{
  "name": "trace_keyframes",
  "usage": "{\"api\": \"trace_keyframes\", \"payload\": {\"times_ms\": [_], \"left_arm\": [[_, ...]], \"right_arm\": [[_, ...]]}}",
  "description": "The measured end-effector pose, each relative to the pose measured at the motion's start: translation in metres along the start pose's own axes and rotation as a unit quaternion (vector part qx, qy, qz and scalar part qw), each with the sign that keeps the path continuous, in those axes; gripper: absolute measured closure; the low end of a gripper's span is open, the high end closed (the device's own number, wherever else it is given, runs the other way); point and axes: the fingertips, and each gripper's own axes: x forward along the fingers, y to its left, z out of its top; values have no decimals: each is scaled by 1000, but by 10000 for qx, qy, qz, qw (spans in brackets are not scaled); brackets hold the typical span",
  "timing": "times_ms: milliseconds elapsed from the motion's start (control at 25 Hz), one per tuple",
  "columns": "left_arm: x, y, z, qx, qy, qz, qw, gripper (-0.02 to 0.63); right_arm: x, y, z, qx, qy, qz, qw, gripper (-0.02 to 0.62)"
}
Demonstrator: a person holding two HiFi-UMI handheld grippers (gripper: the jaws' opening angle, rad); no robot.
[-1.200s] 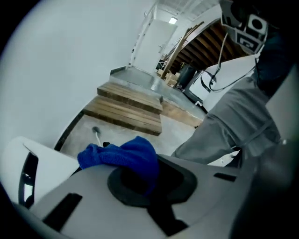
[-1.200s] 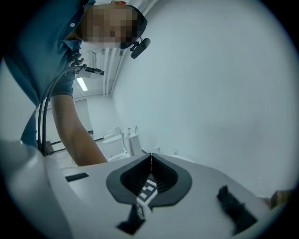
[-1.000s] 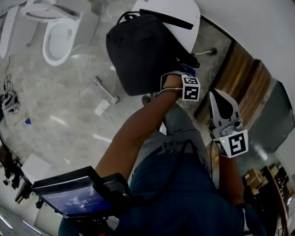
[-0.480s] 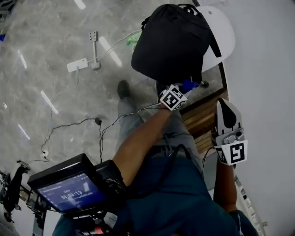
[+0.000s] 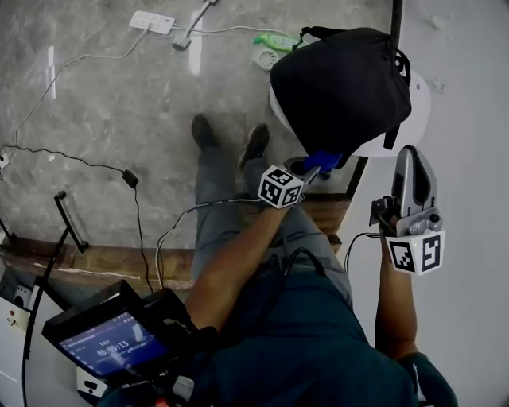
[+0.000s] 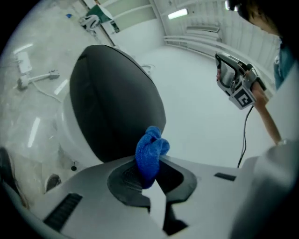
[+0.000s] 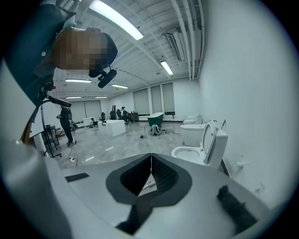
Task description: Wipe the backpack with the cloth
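Observation:
The black backpack [image 5: 342, 87] lies on a white round stand [image 5: 415, 111] beside the wall. My left gripper [image 5: 316, 164] is at the backpack's near lower edge, shut on a bunched blue cloth [image 5: 323, 160]. In the left gripper view the cloth [image 6: 150, 151] sticks up between the jaws, right against the backpack [image 6: 117, 102]. My right gripper [image 5: 407, 153] is held up to the right of the backpack, apart from it. Its jaws are shut with nothing between them [image 7: 150, 161].
A white wall runs along the right. On the grey floor lie a power strip [image 5: 151, 21], cables [image 5: 95, 168] and a green thing [image 5: 274, 41]. A small screen [image 5: 107, 342] is mounted at my chest. The right gripper view shows a toilet [image 7: 201, 140] and distant people.
The head view has swung round, so the backpack now shows at upper right. The left gripper has kept the cloth at the backpack's lower edge. The right gripper stays raised and shut.

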Motion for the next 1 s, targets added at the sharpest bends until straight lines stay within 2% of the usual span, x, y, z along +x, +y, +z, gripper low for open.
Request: {"api": "trace_keyframes", "payload": {"times_ms": [80, 160, 200, 240, 320, 360, 400, 480, 520, 560, 600, 680, 760, 920, 1000], "left_arm": [[-2, 8, -6, -664, -362, 133, 9970, 571], [11, 4, -7, -1423, -656, 162, 9875, 571], [17, -8, -14, -1747, -649, 100, 9824, 571], [19, -25, -26, -1933, -465, -47, 9800, 571], [14, -46, -45, -2031, 86, -437, 9781, 571], [14, -43, -45, -2183, 65, -448, 9748, 571], [16, -30, -39, -2495, -285, -243, 9676, 571], [9, 14, -27, -3186, -1357, 408, 9372, 571], [-1, 37, -27, -3364, -1688, 600, 9245, 571], [-12, 54, -28, -3452, -1814, 645, 9186, 571], [-18, 68, -27, -3515, -1818, 584, 9165, 572], [-18, 88, -14, -3559, -1722, 499, 9172, 571], [-22, 114, 16, -3428, -1856, 684, 9183, 575], [-68, 164, 122, -3085, -3015, 730, 8992, 575], [-87, 179, 183, -2772, -3343, 651, 8984, 575]], "right_arm": [[21, 5, 4, -58, -7, 123, 9999, 594], [28, -3, 12, -124, 30, 224, 9997, 594], [16, -8, 19, -169, 62, 110, 9998, 594], [-6, -13, 25, -196, 63, -202, 9996, 594], [-53, -16, 31, -200, -38, -1012, 9947, 594], [-58, -16, 29, -213, -63, -1070, 9940, 594], [-44, -16, 25, -245, -27, -761, 9968, 594], [4, -5, 12, -329, 124, 234, 9991, 594], [21, 6, 4, -362, 169, 536, 9978, 594], [29, 17, -2, -388, 185, 654, 9969, 594], [30, 25, -7, -406, 183, 664, 9968, 594], [24, 32, -11, -422, 150, 596, 9972, 594], [16, 28, -9, -451, 118, 535, 9975, 594], [2, 16, -10, -489, 221, 433, 9976, 594], [1, 12, -11, -400, 232, 372, 9982, 594]]}}
